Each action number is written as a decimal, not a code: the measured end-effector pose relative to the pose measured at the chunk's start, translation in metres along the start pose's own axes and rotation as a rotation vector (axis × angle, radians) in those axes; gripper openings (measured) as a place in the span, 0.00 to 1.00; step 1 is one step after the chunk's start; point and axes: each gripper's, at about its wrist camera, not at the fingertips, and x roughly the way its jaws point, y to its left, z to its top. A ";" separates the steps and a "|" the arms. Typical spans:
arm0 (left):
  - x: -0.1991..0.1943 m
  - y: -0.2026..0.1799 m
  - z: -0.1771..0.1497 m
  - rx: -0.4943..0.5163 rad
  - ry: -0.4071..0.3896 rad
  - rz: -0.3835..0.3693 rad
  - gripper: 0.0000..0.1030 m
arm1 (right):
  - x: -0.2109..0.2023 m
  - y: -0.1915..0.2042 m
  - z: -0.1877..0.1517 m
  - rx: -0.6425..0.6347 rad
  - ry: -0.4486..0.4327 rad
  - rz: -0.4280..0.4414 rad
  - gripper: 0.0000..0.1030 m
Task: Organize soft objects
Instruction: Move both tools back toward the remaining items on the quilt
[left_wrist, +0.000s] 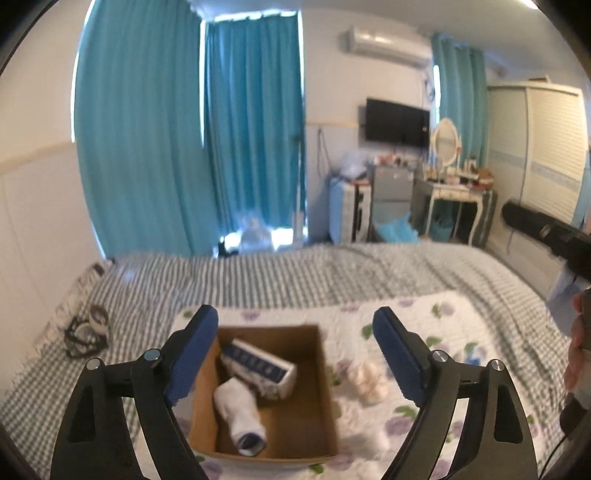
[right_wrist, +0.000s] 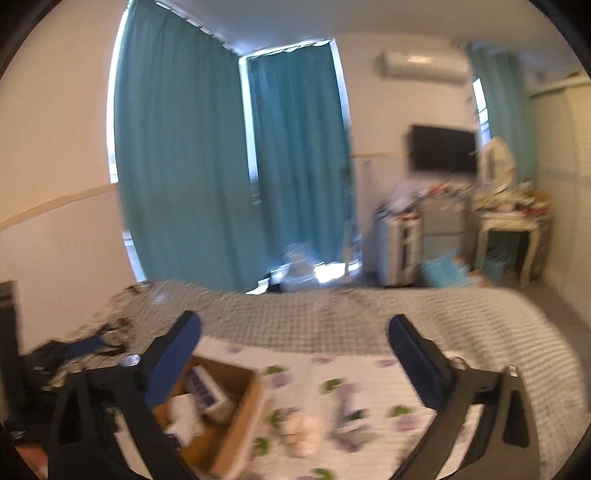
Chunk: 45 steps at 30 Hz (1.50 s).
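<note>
Rolled white sock (left_wrist: 240, 417) lies in the cardboard box (left_wrist: 325, 387), lower centre; open bedspread (left_wrist: 332, 273) beyond. Left gripper (left_wrist: 295, 354) and right gripper (right_wrist: 295, 362) both spread wide, empty.

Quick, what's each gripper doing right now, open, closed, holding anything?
Left gripper: open, nothing between its pads, above the cardboard box.
Right gripper: open wide, empty, above the floral quilt.

Soft daylight glowing through teal curtains (left_wrist: 192, 129), fisheye-bent edges, dark corners, right wrist view motion-blurred
</note>
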 end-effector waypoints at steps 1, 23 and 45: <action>-0.002 -0.005 0.001 0.003 -0.003 -0.004 0.85 | -0.002 -0.006 0.002 -0.024 0.008 -0.016 1.00; 0.104 -0.142 -0.060 -0.044 0.163 -0.045 0.85 | 0.058 -0.175 -0.100 -0.151 0.205 -0.024 1.00; 0.160 -0.125 -0.195 0.004 0.452 0.000 0.83 | 0.157 -0.217 -0.261 -0.197 0.627 0.131 0.94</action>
